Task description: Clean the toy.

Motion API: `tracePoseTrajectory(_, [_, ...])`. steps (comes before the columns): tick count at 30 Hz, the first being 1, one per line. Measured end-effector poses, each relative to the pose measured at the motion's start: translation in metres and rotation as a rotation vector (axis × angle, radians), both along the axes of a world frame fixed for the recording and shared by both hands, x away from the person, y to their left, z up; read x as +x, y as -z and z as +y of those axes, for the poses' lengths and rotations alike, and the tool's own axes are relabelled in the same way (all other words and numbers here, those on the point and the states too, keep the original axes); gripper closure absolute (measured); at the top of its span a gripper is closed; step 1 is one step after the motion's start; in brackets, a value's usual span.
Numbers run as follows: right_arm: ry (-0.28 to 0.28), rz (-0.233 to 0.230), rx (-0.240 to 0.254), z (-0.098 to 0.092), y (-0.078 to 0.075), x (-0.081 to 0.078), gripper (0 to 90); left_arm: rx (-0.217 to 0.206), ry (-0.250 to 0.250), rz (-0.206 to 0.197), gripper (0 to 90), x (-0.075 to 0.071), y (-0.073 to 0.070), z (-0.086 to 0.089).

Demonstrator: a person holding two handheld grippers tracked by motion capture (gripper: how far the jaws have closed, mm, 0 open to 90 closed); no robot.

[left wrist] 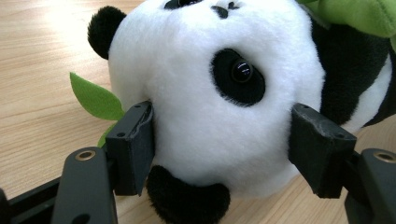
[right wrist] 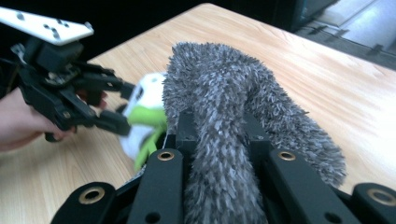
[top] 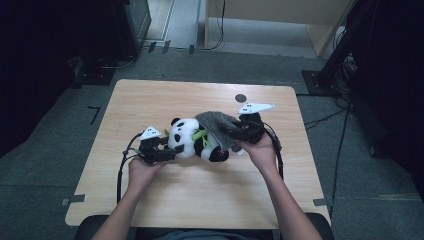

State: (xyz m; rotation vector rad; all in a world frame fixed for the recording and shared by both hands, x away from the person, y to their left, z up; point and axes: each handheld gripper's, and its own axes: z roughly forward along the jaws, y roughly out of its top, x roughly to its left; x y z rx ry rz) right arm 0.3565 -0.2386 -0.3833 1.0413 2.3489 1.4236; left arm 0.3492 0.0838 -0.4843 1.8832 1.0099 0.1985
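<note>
High view: left gripper clamps soft panda head mid-frame, right gripper pinches limp grey cloth; grab by edge.

A black-and-white plush panda toy is laid on its side near the middle of the pale wooden table, its head to the left in the high view. A shaggy grey cloth is draped over its right-hand part. The left gripper is set against the head from the left, one jaw on each side (seen close in the left gripper view), while the right gripper is placed at the cloth's right end, a fold pinched between its jaws. A small dark round disc is seen behind them, nearer the far edge.
</note>
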Motion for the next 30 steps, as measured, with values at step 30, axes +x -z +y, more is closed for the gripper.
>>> tracePoseTrajectory(30, [0.01,0.08,-0.032,-0.006,0.048,0.002,73.9,0.006,0.006,0.007,28.5,-0.001,0.001,0.0])
